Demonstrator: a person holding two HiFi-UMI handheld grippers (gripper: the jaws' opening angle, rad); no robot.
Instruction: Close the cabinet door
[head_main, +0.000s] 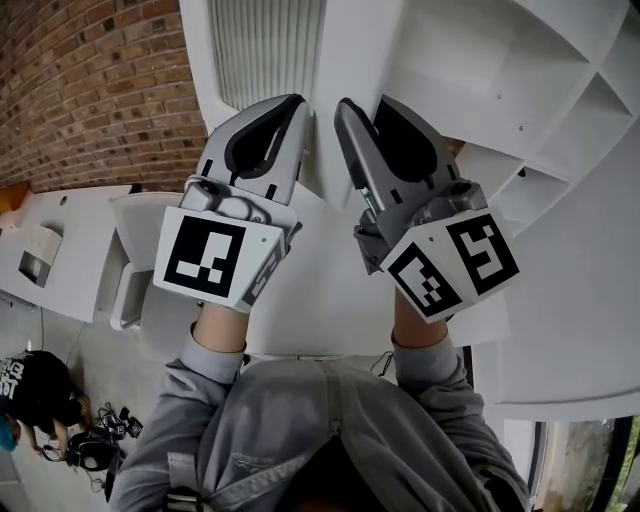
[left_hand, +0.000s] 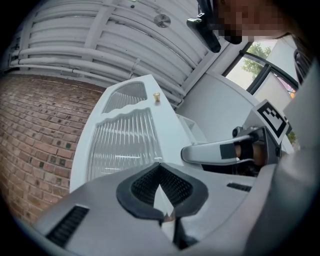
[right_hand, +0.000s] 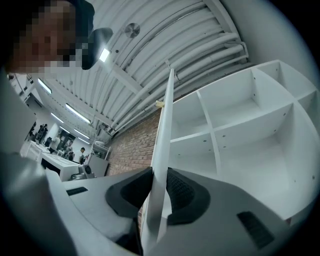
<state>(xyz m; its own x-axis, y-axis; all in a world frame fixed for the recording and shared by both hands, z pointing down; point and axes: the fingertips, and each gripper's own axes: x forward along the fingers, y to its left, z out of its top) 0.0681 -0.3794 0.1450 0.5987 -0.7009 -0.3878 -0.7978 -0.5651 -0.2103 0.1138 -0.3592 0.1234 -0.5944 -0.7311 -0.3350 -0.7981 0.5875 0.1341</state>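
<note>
Between the jaws of the right gripper (right_hand: 158, 175) stands the thin edge of the cabinet door (right_hand: 165, 120), pads closed against it. The left gripper (left_hand: 160, 165), jaws together and empty, faces the door's ribbed panel.

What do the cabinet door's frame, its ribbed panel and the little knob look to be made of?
The door frame is smooth matte white with no grain showing, so likely painted or laminated board. The ribbed panel looks like fluted translucent glass or acrylic: vertical ridges catch streaks of light. The knob is small, brass-coloured and shiny, so probably metal.
</note>
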